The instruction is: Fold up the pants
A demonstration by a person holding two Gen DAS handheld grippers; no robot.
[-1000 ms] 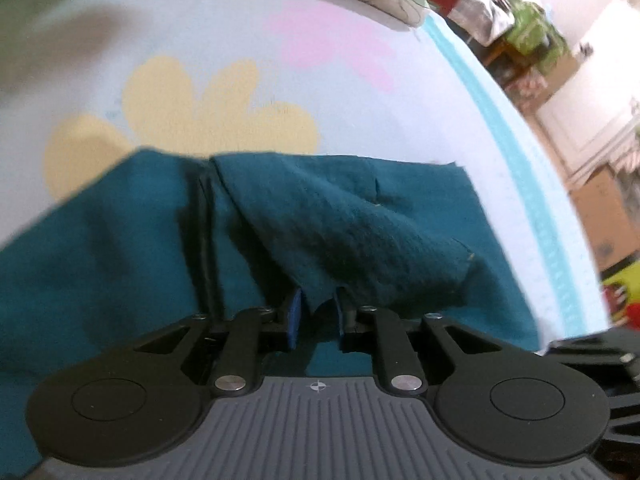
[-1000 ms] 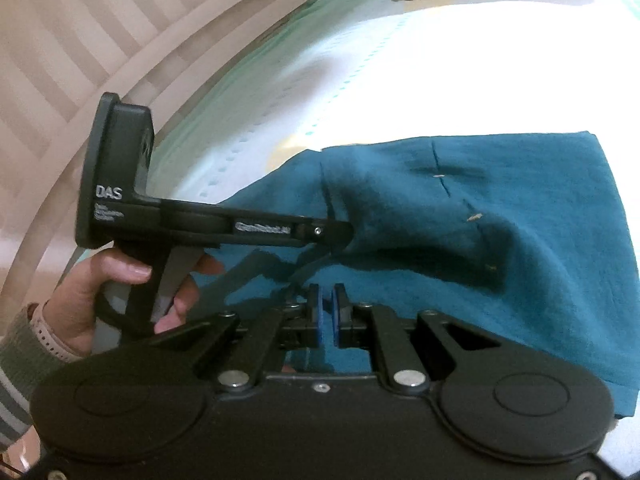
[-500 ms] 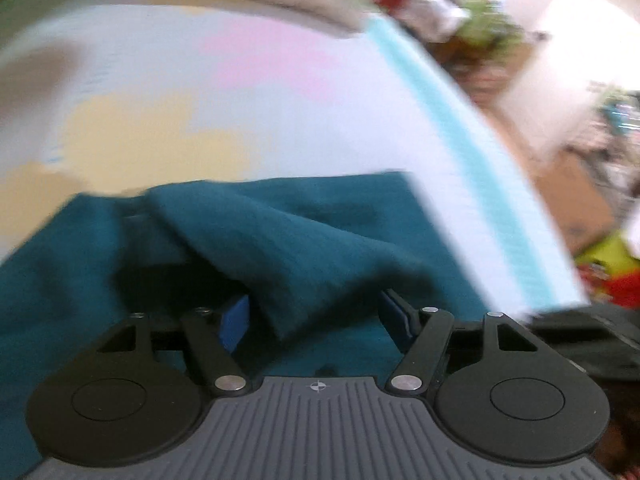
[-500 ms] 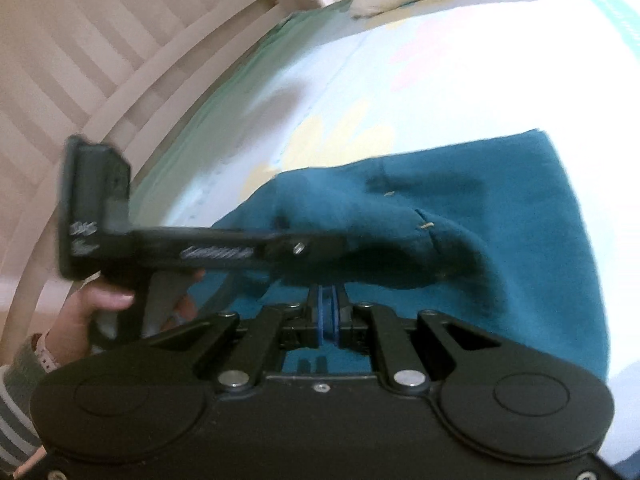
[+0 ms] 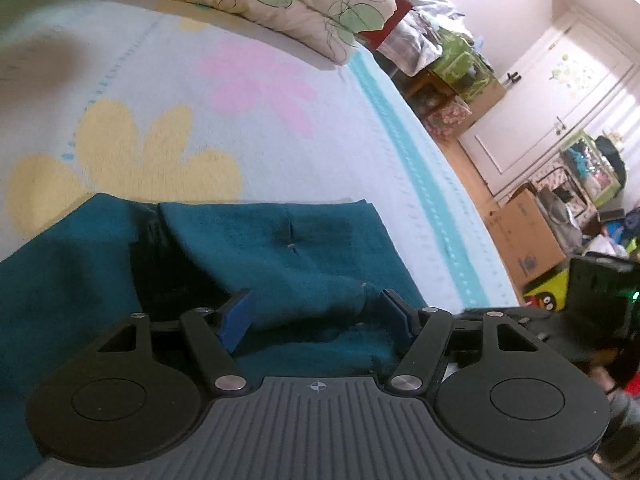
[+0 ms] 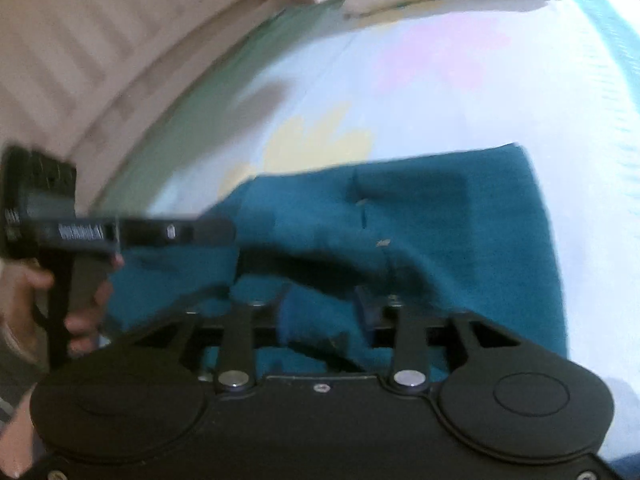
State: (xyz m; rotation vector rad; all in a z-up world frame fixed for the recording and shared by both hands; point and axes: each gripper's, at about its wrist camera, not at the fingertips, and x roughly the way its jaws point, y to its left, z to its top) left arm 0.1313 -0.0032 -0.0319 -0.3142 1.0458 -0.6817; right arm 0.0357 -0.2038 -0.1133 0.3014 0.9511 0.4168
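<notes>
While both sets of jaws stand apart, neither grips anything: left gripper (image 5: 316, 316) has its blue pads (image 5: 237, 314) spread wide around a raised ridge of the teal knit pants (image 5: 280, 256) without pinching it; right gripper (image 6: 320, 312) has just been opening, part-spread, cloth between the fingers but no longer clamped. Pants lie folded on the flower-print bedsheet (image 5: 280, 120), one loose hump at the near edge. Judgement: release step. Lift both tools straight up so the pads don't drag the top layer, then press the hump flat. Risk is a pad snagging the knit. Patterned pillow (image 5: 280, 0) sits well clear.
</notes>
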